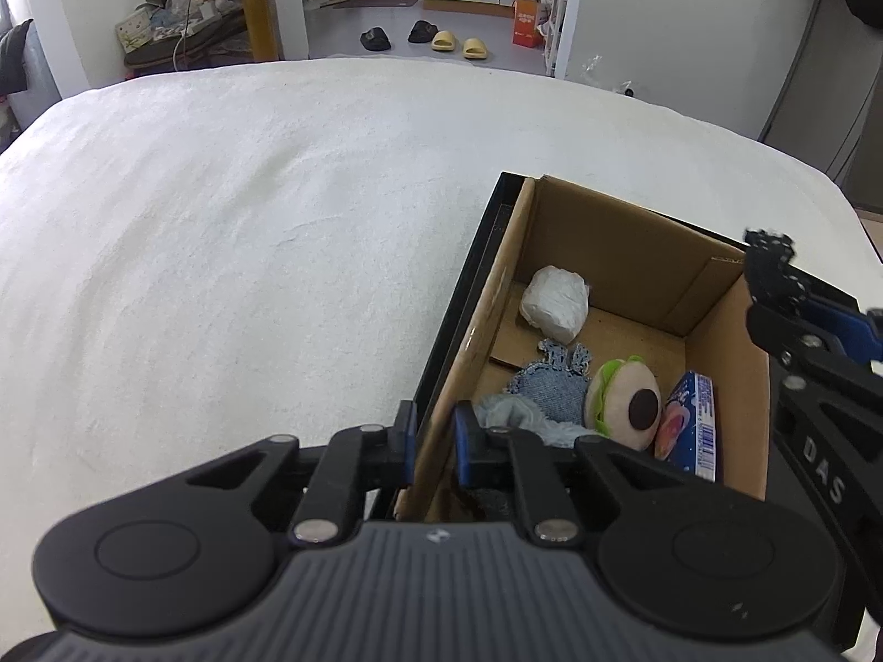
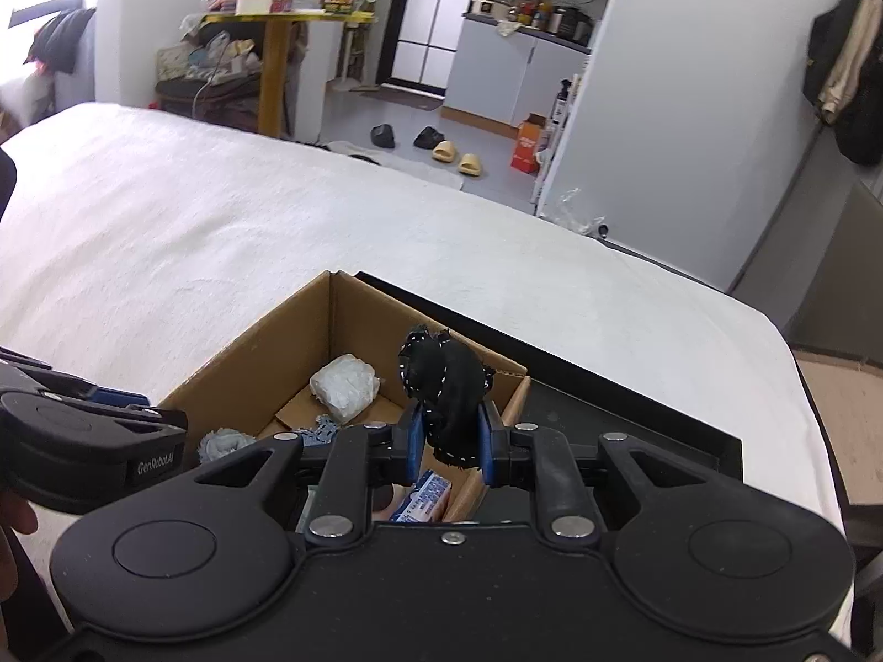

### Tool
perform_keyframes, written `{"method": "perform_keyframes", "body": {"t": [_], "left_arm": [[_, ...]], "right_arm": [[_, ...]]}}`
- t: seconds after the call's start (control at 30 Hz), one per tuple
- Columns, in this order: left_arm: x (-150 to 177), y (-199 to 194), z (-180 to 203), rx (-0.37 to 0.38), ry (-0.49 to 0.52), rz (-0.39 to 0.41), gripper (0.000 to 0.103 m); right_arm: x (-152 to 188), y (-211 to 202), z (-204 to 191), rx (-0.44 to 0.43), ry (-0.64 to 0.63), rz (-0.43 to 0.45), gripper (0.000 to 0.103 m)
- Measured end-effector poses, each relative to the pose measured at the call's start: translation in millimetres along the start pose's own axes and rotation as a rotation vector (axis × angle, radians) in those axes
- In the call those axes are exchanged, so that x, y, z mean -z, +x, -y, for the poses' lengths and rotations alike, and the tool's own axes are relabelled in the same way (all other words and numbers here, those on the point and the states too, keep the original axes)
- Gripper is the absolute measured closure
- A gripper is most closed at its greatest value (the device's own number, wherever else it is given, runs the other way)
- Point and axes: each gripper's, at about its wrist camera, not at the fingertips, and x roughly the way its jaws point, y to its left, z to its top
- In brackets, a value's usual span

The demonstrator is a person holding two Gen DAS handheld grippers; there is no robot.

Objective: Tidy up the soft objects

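An open cardboard box (image 1: 623,254) stands on a white bed. Inside lie a white wrapped bundle (image 1: 554,303), a denim piece (image 1: 552,389), a pale blue cloth (image 1: 505,411), a round plush toy with a green rim and dark spot (image 1: 626,405), and a blue packet (image 1: 692,425). My left gripper (image 1: 435,433) is shut on the box's left wall, one pad outside and one inside. My right gripper (image 2: 450,441) is shut on a black cloth with white stitching (image 2: 447,380), held above the box's right rim. The same cloth (image 1: 768,251) shows at the right edge of the left wrist view.
The box sits against a black tray or lid (image 2: 618,414). The white bedcover (image 1: 248,248) spreads wide to the left and beyond. Past the bed are slippers (image 1: 458,44), an orange carton (image 1: 527,19) and a cluttered yellow table (image 2: 276,27). A hand (image 2: 16,518) shows at left.
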Motion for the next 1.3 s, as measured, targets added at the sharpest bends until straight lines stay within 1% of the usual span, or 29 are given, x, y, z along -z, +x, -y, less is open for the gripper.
{"method": "perform_keyframes", "body": {"t": [0.1,0.17,0.2,0.23,0.27,0.37,0.7,0.93,0.97,1.07,1.13,1.23,1.3], "left_arm": [[0,0,0,0.004,-0.005,0.001,0.090],[0,0,-1,0.006,-0.008,0.001,0.090],[-1,0,-1,0.007,-0.008,0.001,0.090],[-1,0,-1,0.008,-0.008,0.002,0.090],[-1,0,-1,0.007,-0.008,0.002,0.090],[-1,0,-1,0.006,-0.008,0.002,0.090],[0,-2,1,0.003,0.006,0.006,0.090],[1,-8,4,-0.011,0.019,0.022,0.089],[1,-10,4,-0.013,0.023,0.026,0.086],[1,-14,5,-0.010,0.034,0.020,0.085],[0,-16,4,0.019,0.039,0.008,0.085],[-1,-23,8,0.026,0.065,0.007,0.077],[-1,-28,10,0.015,0.084,0.019,0.071]], "right_arm": [[-4,3,-2,-0.002,-0.026,-0.005,0.083],[-8,3,-2,0.005,-0.036,0.003,0.080],[-9,3,-2,0.023,-0.039,0.010,0.069],[-10,3,-1,0.035,-0.038,0.016,0.052],[-10,1,-1,0.040,-0.033,0.026,0.047],[-8,-2,2,0.028,-0.015,0.030,0.046],[9,-13,13,0.037,0.033,0.020,0.046],[20,-26,25,0.042,0.096,0.016,0.040],[22,-28,27,0.043,0.106,0.014,0.040],[28,-33,34,0.042,0.146,0.010,0.038],[32,-37,40,0.039,0.181,-0.001,0.034],[37,-41,47,0.029,0.242,-0.009,0.021],[41,-44,51,0.032,0.274,-0.006,0.016]]}}
